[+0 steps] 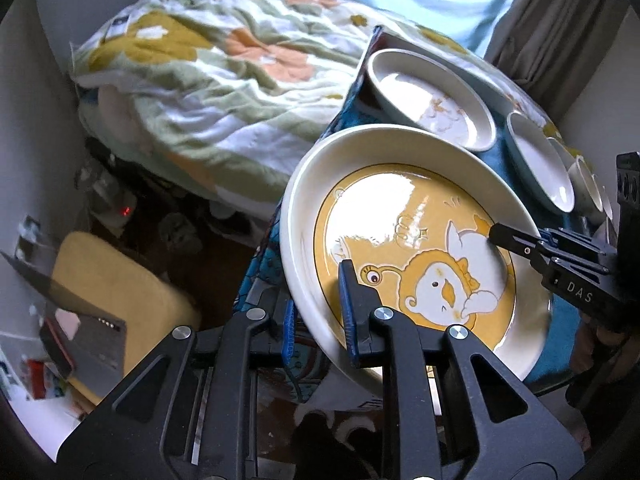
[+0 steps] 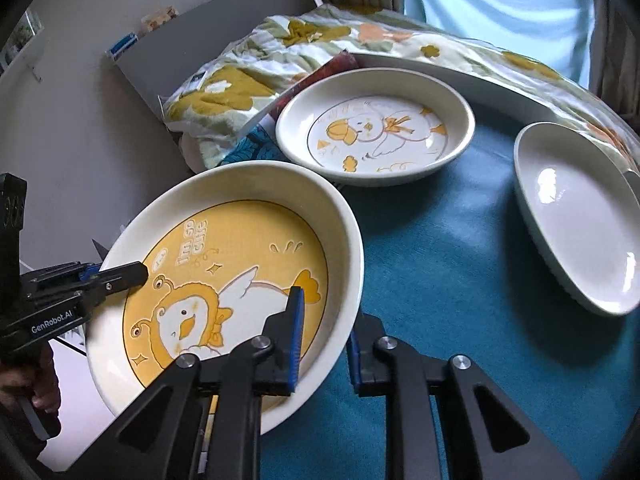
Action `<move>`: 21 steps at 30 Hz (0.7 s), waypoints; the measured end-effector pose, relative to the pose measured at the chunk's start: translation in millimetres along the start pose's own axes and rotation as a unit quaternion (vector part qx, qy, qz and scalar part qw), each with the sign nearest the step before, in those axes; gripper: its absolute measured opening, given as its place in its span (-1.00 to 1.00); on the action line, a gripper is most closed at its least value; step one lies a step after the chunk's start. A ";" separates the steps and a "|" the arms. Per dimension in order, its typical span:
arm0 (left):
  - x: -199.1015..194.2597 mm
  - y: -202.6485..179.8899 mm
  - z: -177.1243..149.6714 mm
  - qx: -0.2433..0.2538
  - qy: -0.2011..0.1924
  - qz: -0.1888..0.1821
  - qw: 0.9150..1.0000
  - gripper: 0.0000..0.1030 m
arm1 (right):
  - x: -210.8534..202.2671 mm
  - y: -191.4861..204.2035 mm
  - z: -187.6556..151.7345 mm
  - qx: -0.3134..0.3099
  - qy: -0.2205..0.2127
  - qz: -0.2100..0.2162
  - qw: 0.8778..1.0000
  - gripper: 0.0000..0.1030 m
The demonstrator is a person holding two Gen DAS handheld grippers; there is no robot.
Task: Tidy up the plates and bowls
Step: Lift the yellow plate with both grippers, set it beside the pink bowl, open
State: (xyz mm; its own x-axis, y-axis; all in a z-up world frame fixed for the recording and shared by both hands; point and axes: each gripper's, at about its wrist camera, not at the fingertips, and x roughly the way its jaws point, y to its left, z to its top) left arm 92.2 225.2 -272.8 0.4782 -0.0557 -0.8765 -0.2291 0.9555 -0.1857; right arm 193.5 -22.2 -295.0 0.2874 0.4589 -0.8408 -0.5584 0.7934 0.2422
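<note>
Teal tablecloth; both grippers' fingers clamped on plate lettered, seemingly, "I'm so cute".

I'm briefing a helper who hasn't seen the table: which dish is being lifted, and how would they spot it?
On the teal tablecloth beside the bed, it is the yellow duck plate at the near edge, gripped on opposite rims by the left gripper and right gripper. Its yellow centre sets it apart from the white duck plate and plain oval dish.
</note>
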 end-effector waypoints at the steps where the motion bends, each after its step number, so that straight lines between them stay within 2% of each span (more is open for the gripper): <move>1: -3.9 -4.8 0.9 0.009 -0.005 0.000 1.000 -0.68 | -5.2 -1.5 -2.1 0.004 -0.005 -0.001 1.000 -0.65; 9: -28.5 -68.8 12.0 0.085 -0.028 -0.034 0.995 -0.68 | -70.0 -22.0 -26.3 0.052 -0.051 -0.044 0.996 -0.65; 17: -36.1 -178.4 2.2 0.174 -0.028 -0.096 0.980 -0.67 | -153.1 -79.6 -79.2 0.122 -0.084 -0.108 0.983 -0.65; 21: -22.8 -235.4 -19.2 0.209 -0.012 -0.122 0.970 -0.67 | -176.2 -111.5 -108.8 0.159 -0.083 -0.131 0.975 -0.65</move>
State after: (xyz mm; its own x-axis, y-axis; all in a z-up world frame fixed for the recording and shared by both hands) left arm 119.0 -4.0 -217.6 0.4963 -0.2929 -0.8173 0.2541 0.9491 -0.1859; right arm 120.5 -235.0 -226.5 0.5236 0.2616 -0.8108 -0.1873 0.9637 0.1901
